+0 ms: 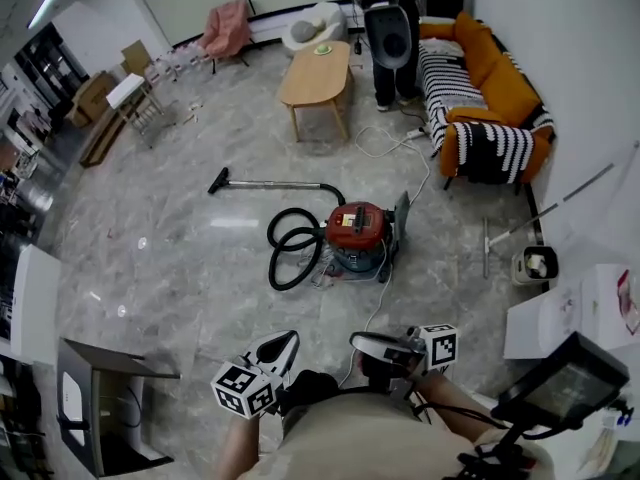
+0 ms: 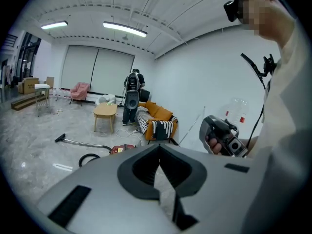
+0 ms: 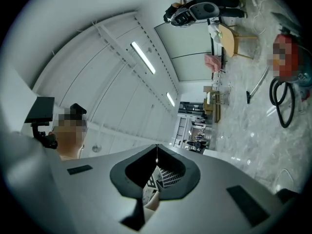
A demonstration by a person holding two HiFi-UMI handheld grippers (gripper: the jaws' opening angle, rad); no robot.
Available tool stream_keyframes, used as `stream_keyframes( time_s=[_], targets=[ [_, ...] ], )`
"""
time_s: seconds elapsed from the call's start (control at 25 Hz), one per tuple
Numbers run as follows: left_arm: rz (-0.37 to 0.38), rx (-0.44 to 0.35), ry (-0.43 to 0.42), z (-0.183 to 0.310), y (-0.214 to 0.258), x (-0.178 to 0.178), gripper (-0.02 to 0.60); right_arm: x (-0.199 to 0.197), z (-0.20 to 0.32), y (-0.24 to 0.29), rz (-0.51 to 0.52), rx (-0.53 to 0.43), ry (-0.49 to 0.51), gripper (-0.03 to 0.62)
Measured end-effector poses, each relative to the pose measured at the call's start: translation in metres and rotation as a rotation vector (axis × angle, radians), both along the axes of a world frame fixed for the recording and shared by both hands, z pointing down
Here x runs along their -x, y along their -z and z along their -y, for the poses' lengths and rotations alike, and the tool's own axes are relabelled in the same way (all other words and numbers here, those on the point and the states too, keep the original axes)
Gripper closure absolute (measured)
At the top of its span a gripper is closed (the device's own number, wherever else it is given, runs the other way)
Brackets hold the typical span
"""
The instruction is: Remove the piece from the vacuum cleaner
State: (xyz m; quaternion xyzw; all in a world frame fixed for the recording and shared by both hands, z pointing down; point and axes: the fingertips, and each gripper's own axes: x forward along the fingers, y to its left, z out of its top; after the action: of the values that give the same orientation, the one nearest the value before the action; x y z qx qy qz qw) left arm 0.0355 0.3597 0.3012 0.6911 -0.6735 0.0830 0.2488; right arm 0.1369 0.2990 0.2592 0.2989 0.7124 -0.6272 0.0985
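Note:
A red canister vacuum cleaner stands on the marble floor mid-room. Its black hose coils to its left, and a metal wand runs out to a floor nozzle. Both grippers are held close to the person's body, well short of the vacuum. My left gripper is shut and holds nothing; my right gripper is shut and holds nothing. In the left gripper view the jaws meet, with the vacuum far beyond them. The right gripper view is rolled sideways, its gripper shut and the vacuum at the right edge.
A wooden coffee table and an orange sofa with striped throws stand beyond the vacuum. A person stands by the sofa. A white cord trails from the vacuum. A long-handled tool and a small bin sit at the right wall.

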Motion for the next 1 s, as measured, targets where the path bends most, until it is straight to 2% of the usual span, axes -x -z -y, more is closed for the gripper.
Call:
stream_keyframes(
  time_s=[0.16,0.28,0.48,0.6,0.8,1.0],
  targets=[
    [-0.011,0.001,-0.011,0.007,-0.005,0.001,0.578,0.003,-0.002,-0.001,-0.009,-0.008,0.011,0.591],
    [-0.012,-0.009,-0.056,0.02,-0.009,0.005,0.578,0.007,-0.001,-0.001,-0.02,-0.016,-0.007,0.591],
    [-0.009,-0.064,-0.16,0.051,-0.007,0.022,0.578,0.022,0.019,0.001,-0.07,-0.064,-0.106,0.591],
    [-0.037,-0.095,-0.199,0.063,-0.007,0.048,0.578,0.046,0.027,0.003,-0.103,-0.083,-0.156,0.591],
    [-0.076,-0.134,-0.257,0.074,0.0,0.107,0.578,0.107,0.026,0.014,-0.12,-0.126,-0.19,0.591],
    [-0.087,-0.159,-0.345,0.086,0.006,0.151,0.578,0.161,0.025,0.02,-0.135,-0.162,-0.229,0.591]
  ],
)
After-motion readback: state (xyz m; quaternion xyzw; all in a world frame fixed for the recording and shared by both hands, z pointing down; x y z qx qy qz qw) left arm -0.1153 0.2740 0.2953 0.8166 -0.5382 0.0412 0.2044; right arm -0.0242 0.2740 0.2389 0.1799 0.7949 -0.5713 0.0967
